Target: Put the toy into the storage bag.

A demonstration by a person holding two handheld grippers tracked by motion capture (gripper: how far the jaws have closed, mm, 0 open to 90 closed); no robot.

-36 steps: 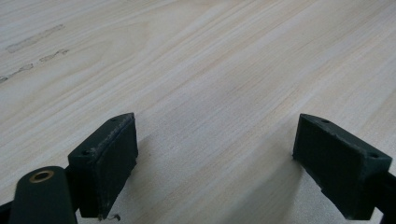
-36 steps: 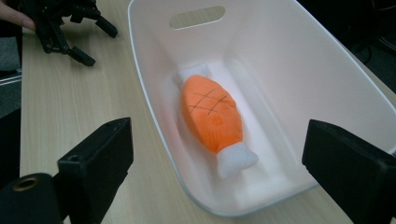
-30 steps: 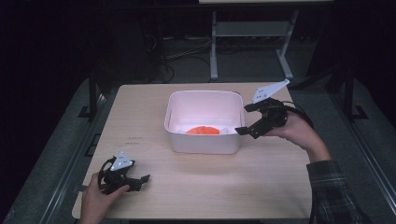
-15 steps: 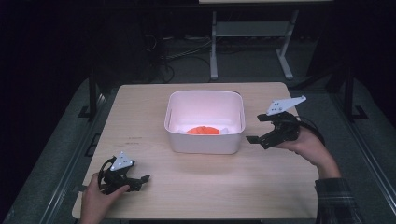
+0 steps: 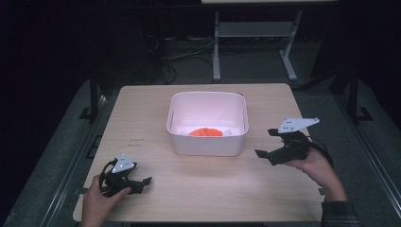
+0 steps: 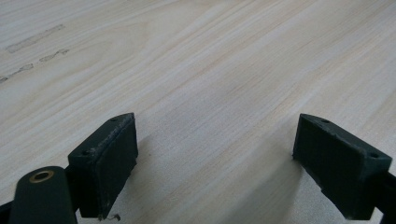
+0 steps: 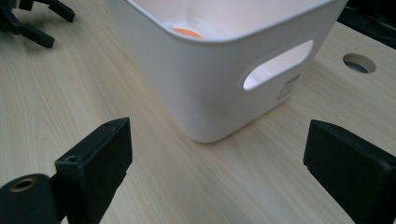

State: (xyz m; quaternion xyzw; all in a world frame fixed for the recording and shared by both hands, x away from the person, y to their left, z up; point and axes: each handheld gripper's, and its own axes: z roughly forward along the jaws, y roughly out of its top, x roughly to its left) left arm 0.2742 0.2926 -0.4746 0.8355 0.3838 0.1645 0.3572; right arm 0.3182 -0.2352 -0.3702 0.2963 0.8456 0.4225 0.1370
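1. Bin point(image 5: 207, 138) sits mid-counter point(image 5: 198, 189), toward the far edge, holding an orange thing point(image 5: 205, 132).
2. Left gripper point(image 5: 137, 182), near-left corner: fingers released, empty.
3. Right gripper point(image 5: 268, 143), beside the bin's right wall: fingers released, empty.

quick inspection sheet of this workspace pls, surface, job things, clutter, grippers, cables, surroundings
Surface: light wood table, faint marks near its left edge, a round hole near the far right corner.
Job's things: white bin at the table's middle, with handle slots; an orange object lies inside, kind unclear.
Clutter: nothing seen.
Grippers: left gripper low on the table at the near left, jaws wide open, nothing between them. Right gripper held above the table right of the bin, jaws wide open, empty, pointing at the bin's corner.
Cables: a black cable loops at the right gripper; more cables on the floor beyond.
Surroundings: dark room, a metal stand behind the table.
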